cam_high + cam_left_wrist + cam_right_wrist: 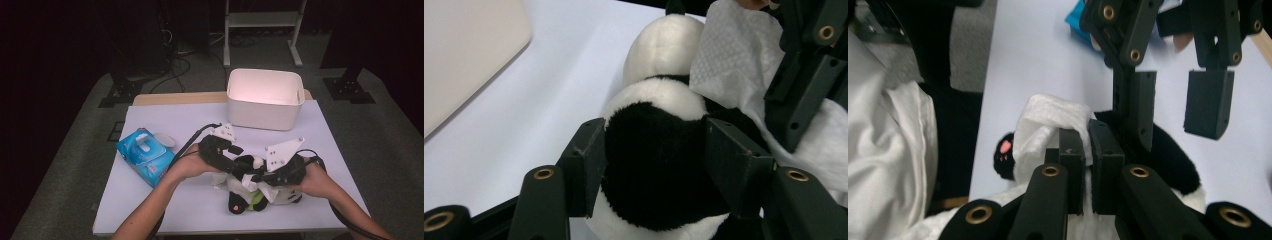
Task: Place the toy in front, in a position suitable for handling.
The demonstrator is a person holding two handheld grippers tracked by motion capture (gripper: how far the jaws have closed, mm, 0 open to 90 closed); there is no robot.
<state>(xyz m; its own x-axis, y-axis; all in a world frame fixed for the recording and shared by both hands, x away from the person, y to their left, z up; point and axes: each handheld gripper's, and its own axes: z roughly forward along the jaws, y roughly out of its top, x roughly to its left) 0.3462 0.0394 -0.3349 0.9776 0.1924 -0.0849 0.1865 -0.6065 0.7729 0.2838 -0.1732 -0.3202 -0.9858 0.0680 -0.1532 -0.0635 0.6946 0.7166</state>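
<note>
Panda plush (pixel 250 192) lying flat — long axis across table (pixel 165 210)

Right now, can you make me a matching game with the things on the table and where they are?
Things:
1. toy panda
2. white tissue
3. blue wipes pack
4. white bin

Places:
A. at the far edge of the table
B. pinched in the right gripper
C. lying flat on the left side of the table
D. between the jaws of the left gripper

Pairs: 1-D, 2-B, 3-C, 4-A
</note>
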